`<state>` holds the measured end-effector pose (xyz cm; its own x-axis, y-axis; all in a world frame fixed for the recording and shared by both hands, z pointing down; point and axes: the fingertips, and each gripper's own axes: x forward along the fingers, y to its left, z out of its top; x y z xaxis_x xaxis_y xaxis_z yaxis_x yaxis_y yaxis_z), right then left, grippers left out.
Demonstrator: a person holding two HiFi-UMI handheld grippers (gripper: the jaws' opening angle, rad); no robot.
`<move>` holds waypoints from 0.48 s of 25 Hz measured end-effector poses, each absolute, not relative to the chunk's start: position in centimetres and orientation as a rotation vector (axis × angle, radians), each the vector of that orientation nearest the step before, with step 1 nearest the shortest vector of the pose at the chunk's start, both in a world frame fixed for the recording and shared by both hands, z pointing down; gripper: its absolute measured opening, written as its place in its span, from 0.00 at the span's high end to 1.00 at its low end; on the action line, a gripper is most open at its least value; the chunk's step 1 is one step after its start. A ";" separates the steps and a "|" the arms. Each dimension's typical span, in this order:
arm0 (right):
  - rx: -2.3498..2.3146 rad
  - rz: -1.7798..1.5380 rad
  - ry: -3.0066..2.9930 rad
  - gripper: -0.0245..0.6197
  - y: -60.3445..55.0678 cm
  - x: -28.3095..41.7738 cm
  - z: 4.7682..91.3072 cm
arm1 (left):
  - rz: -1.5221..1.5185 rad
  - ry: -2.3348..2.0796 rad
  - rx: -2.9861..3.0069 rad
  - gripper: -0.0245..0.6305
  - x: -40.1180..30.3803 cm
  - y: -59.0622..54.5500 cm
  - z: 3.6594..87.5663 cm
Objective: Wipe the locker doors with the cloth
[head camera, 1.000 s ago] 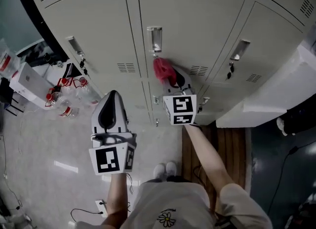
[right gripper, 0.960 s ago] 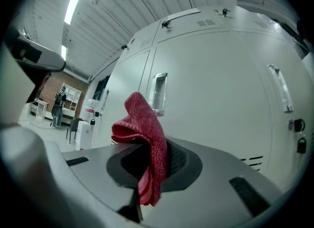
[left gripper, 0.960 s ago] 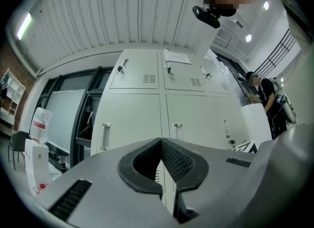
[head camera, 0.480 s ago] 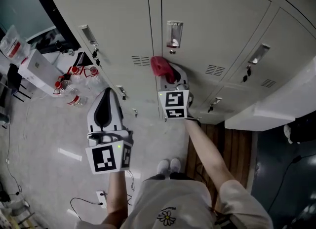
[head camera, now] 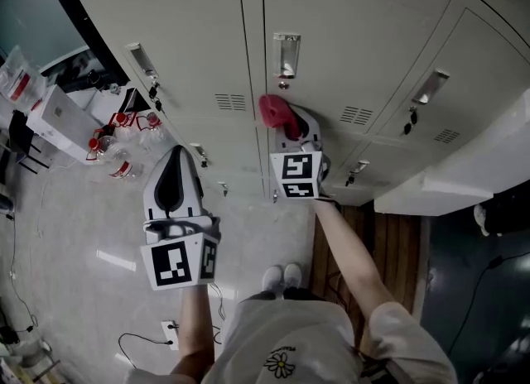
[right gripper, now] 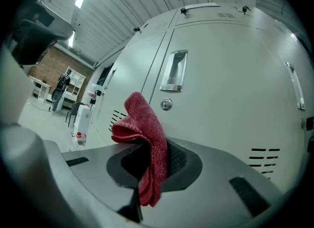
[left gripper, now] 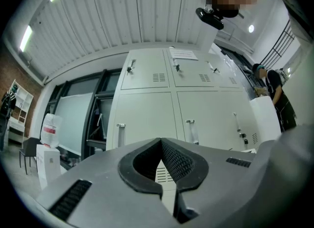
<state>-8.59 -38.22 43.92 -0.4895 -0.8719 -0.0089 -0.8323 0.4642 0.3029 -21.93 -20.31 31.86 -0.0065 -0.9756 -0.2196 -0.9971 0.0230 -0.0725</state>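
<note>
Sticking up, red cloth (right gripper: 143,141) (folded) looks nubbly.

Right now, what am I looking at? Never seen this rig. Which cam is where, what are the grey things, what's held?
No robot here: a person stands facing a bank of pale locker doors and holds a two-jaw tool in each hand. The overhead picture comes from a camera on the person's head, looking steeply down; the other two come from cameras riding on each tool, looking along its jaws. The black-and-white marker cube is part of the tool. The right tool is shut on a red cloth, held near a door, just below its handle; whether it touches I cannot tell. The left tool is shut and empty, back from the lockers. Bottles sit on the floor at left.
</note>
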 end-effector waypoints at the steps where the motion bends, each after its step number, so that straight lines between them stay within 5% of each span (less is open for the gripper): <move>1: 1.512 -0.407 -2.548 0.92 -38.3 -7.9 43.9 | 0.158 2.083 -2.062 0.94 -21.8 -20.5 31.9; 12: 1.704 -0.391 -2.402 0.92 -38.5 1.4 43.9 | 0.204 1.963 -2.190 0.94 -17.3 -23.6 31.9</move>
